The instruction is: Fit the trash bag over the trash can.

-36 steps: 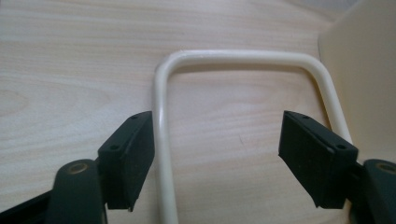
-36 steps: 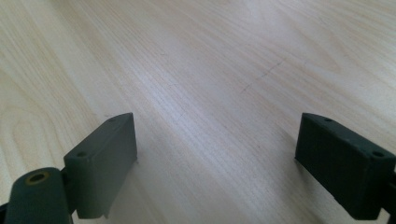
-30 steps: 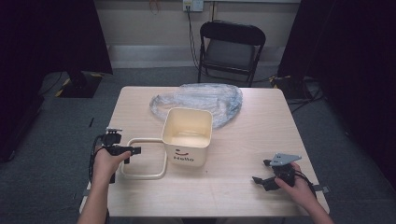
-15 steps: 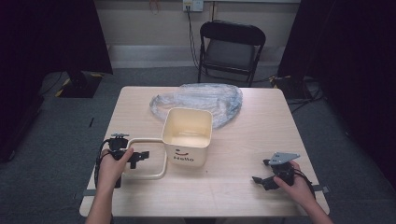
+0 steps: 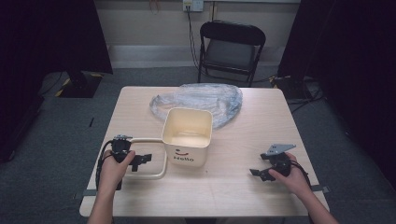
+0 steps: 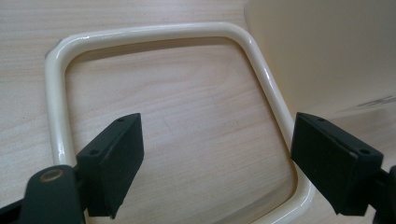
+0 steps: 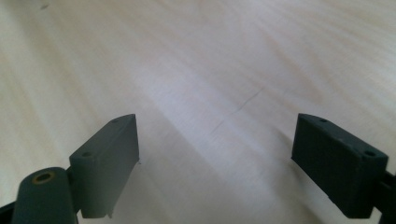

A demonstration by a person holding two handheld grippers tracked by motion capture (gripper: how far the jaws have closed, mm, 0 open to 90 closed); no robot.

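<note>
A cream square bin (image 5: pixel 187 135) marked "Hello" stands upright mid-table, its wall (image 6: pixel 327 51) close in the left gripper view. A cream rounded frame (image 5: pixel 156 158) lies flat on the wood against its left side, also seen as the frame (image 6: pixel 154 35). My left gripper (image 5: pixel 141 161) hovers over that frame, open, with nothing between its jaws (image 6: pixel 217 163). At the right front my right gripper (image 5: pixel 258 173) rests low over bare wood, open and empty (image 7: pixel 215 163). A crumpled clear plastic bag (image 5: pixel 201 99) lies behind the bin.
A black folding chair (image 5: pixel 231 46) stands beyond the table's far edge. The wooden table (image 5: pixel 233 191) has bare room between the bin and my right gripper. Cables run on the grey floor (image 5: pixel 303 91) at the right.
My left gripper has moved right and slightly nearer, from the frame's left edge to over its middle. The right gripper has stayed put.
</note>
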